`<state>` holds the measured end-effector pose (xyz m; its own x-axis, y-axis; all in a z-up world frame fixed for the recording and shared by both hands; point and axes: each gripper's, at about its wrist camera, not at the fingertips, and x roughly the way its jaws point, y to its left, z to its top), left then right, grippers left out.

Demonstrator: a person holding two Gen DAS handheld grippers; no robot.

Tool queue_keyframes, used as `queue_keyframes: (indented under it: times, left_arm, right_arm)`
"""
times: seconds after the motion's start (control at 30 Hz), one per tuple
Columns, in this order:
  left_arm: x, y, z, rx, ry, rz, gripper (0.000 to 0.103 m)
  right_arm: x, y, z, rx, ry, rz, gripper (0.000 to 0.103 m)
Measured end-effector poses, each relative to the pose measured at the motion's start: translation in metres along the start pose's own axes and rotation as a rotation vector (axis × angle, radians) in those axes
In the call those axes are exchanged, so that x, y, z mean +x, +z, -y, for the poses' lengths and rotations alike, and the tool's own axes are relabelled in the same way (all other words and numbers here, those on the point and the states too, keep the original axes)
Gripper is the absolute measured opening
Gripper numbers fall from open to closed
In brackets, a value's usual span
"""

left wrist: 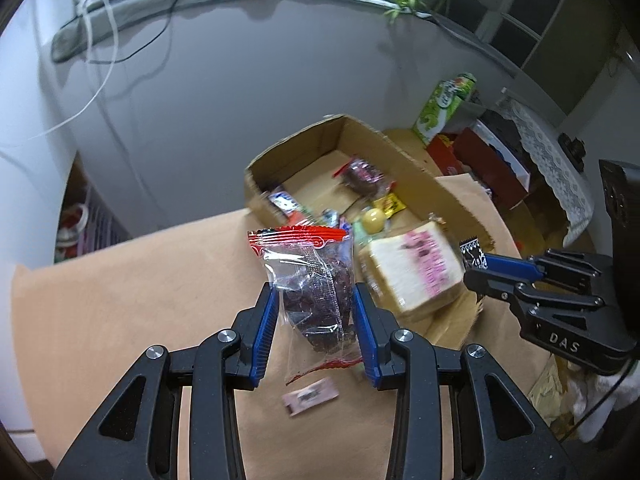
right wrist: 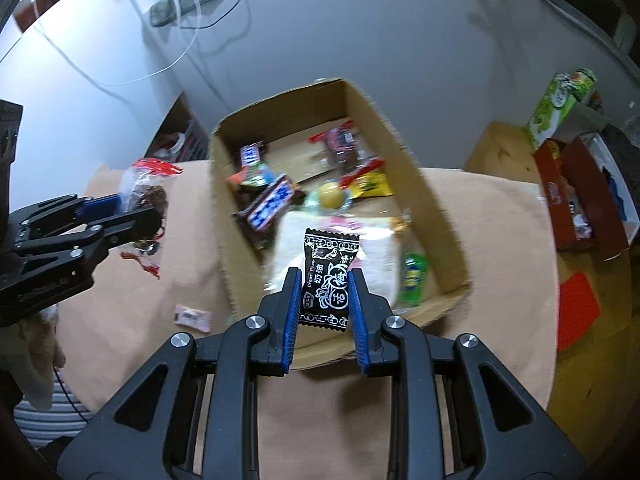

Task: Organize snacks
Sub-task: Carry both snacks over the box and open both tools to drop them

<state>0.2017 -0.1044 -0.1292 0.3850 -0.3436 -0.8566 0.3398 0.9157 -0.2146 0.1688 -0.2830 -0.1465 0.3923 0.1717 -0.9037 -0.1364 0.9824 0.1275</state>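
1. Blue-padded jaws of the left gripper (left wrist: 315,312) clamp a clear red-topped snack bag (left wrist: 316,280), held above the tan worktop (left wrist: 120,300), left of the cardboard box (left wrist: 420,172).
2. Right gripper (right wrist: 325,285) pinches a black plum candy packet (right wrist: 329,276) over the box's near end, above a wrapped bread slice (right wrist: 380,256).
3. One pink wrapper (left wrist: 310,395) lies on the worktop nearby.

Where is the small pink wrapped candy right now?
The pink candy lies on the tan table cover, outside the cardboard box, off its near left corner. In the left wrist view it sits just below the left gripper.
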Motion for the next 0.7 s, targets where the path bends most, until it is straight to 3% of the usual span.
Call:
queue_keyframes:
  times: [0.37, 0.7]
  left_arm:
    - [0.016, 0.031, 0.03, 0.041, -0.018, 0.0, 0.036]
    - [0.041, 0.045, 0.049, 0.045, -0.007, -0.037, 0.036]
  right_arm:
    - [-0.003, 0.014, 0.037, 0.018, -0.03, 0.016, 0.024]
    - [0.015, 0.019, 0.041, 0.01, -0.025, -0.01, 0.024]
